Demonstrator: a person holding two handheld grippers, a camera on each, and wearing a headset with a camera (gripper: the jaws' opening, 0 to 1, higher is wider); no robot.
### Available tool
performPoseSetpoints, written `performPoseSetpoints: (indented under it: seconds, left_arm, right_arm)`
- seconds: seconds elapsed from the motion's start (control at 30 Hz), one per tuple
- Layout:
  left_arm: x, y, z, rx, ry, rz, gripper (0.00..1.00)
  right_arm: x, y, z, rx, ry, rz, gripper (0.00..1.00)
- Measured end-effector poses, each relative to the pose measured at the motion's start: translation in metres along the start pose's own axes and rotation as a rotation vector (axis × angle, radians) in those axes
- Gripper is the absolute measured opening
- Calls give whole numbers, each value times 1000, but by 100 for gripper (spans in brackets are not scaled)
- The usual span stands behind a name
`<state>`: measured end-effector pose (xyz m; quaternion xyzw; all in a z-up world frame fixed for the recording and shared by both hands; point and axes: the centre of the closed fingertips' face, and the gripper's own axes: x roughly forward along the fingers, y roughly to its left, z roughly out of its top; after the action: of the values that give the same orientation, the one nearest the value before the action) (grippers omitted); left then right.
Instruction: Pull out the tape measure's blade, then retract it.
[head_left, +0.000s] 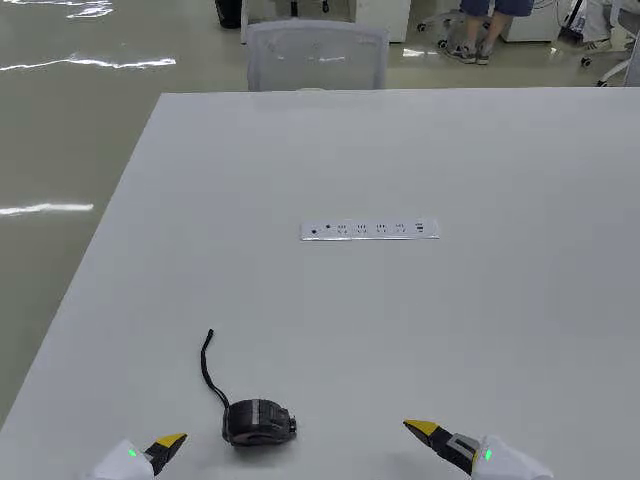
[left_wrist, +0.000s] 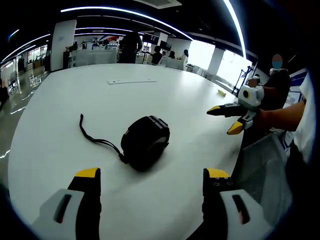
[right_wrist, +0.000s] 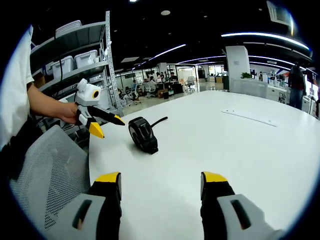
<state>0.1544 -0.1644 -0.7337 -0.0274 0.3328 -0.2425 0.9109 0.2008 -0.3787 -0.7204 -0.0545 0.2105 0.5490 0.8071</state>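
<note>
Tape measure on white table, left gripper and right gripper fingers spread, glossy office floor beyond

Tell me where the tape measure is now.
In the head view the tape measure lies on the table near its front edge, closer to the left gripper than the right gripper.

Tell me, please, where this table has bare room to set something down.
The table is bare between the socket strip and the tape measure, either side of the strip, and beyond it toward the chair. The near edge is busier: the tape measure sits between the left gripper and right gripper.
</note>
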Motion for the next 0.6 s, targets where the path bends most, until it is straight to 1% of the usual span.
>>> performPoseSetpoints:
  seconds: [0.23, 0.47, 0.53, 0.6]
  left_arm:
    - [-6, -3, -2, -13, -16, 0, 82]
    - [-10, -3, -7, -14, -16, 1, 83]
    - [-12, -4, -6, -12, -18, 1, 83]
    - [-14, -2, -8, -10, -18, 3, 83]
  right_arm:
    - [-11, 0, -7, 2, 8, -13, 66]
    - [-20, 0, -4, 5, 2, -30, 67]
    - [-22, 0, -5, 5, 2, -33, 68]
    - [-24, 0, -5, 6, 3, -36, 68]
